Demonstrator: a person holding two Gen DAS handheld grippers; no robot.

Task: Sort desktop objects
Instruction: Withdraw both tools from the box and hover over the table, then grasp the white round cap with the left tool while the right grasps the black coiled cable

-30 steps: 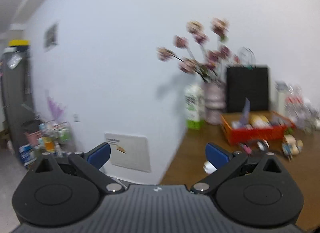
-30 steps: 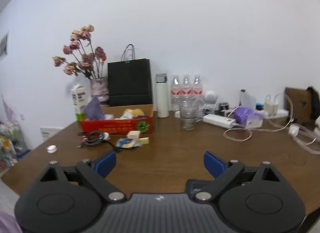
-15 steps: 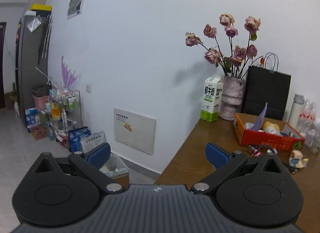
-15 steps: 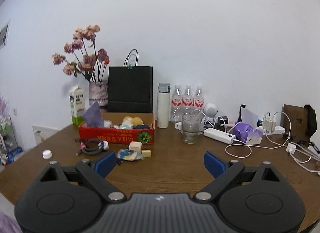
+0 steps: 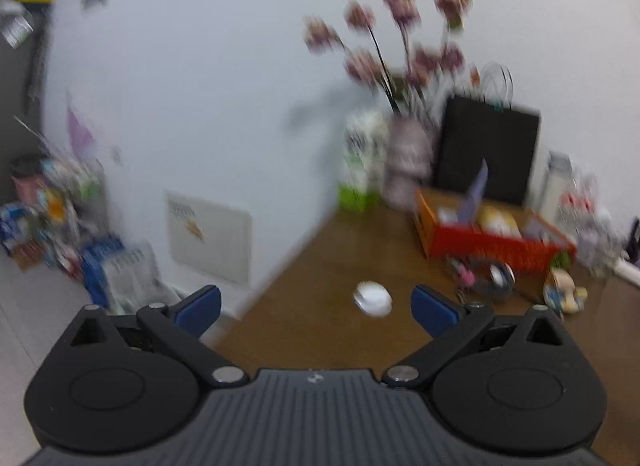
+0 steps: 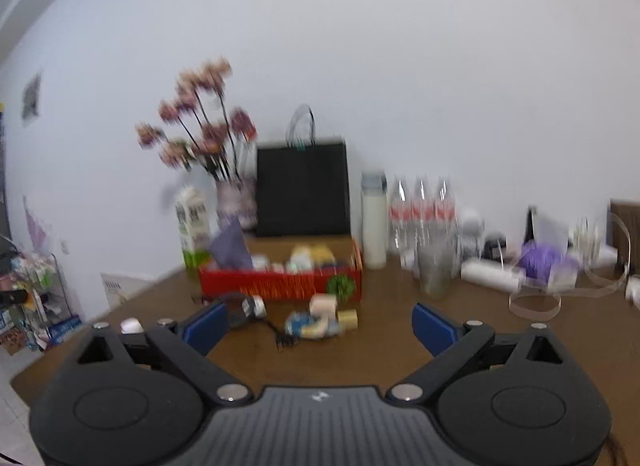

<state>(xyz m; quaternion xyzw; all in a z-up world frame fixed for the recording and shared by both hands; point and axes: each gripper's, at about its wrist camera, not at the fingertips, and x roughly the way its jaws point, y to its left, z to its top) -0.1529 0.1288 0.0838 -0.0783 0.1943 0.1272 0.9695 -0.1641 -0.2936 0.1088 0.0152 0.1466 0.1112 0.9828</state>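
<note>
A red box (image 6: 280, 286) holding several small items stands on the brown table (image 6: 380, 346); it also shows in the left wrist view (image 5: 492, 244). In front of it lie a dark cable bundle (image 6: 244, 308), a small blue and yellow figure (image 6: 314, 326) and pale blocks (image 6: 324, 304). A small white cap (image 5: 373, 298) lies near the table's left edge, just ahead of my left gripper (image 5: 316, 306), which is open and empty. My right gripper (image 6: 318, 326) is open and empty above the table's front. Both views are blurred.
At the back stand a milk carton (image 6: 192, 225), a vase of dried flowers (image 6: 236, 201), a black paper bag (image 6: 304, 189), a white flask (image 6: 374, 221), water bottles (image 6: 422, 209), a glass (image 6: 434, 270), a power strip (image 6: 490, 274) and cables. Floor clutter (image 5: 52, 217) lies left of the table.
The left gripper has swung right and tipped down over the table's left corner, bringing the white cap into view. The right gripper has moved closer to the objects. Both stay open.
</note>
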